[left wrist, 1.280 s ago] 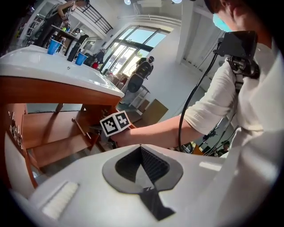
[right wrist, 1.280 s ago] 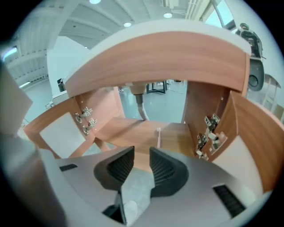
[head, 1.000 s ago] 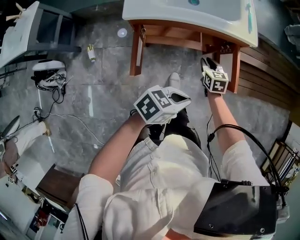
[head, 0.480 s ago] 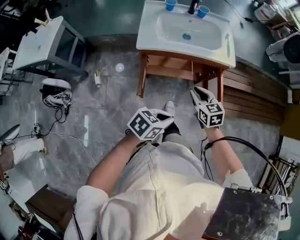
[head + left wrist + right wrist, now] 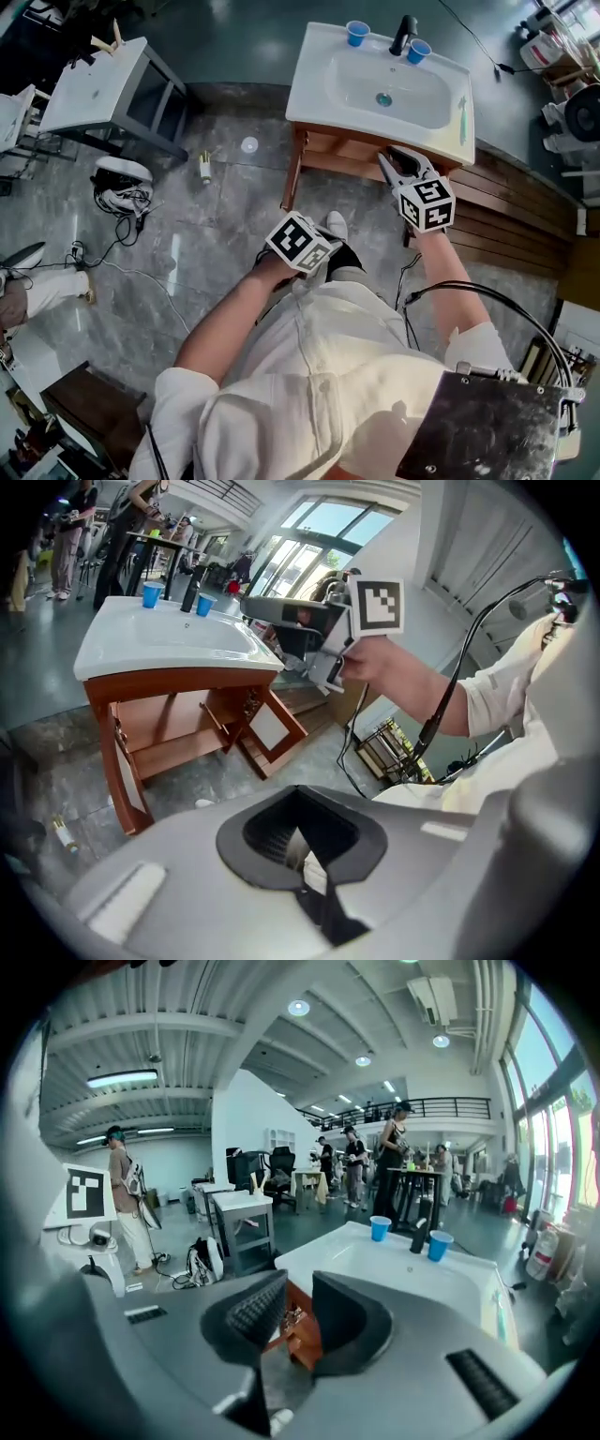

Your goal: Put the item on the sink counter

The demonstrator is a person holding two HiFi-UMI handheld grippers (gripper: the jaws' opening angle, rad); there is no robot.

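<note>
The white sink counter (image 5: 314, 94) on its wooden stand is at the top of the head view, with two blue cups (image 5: 357, 33) and a black faucet (image 5: 405, 34) at its back. A thin green stick like a toothbrush (image 5: 462, 120) lies on its right rim. My right gripper (image 5: 398, 165) is just in front of the counter's front edge. It is open, and only the wooden stand shows through the gap (image 5: 298, 1312). My left gripper (image 5: 330, 246) hangs low by the person's leg, jaws together (image 5: 302, 841). A pale sliver shows between them; what it is I cannot tell.
A grey side table (image 5: 103, 84) stands at the far left. A white device with tangled cables (image 5: 117, 178) and a small bottle (image 5: 205, 169) lie on the stone floor. Wooden slats (image 5: 525, 225) run to the right of the sink. Several people stand in the background.
The head view has lifted, so the whole sink top now shows. My right gripper rose from beside the stand's leg to the counter's front edge. The left gripper dropped back towards the body.
</note>
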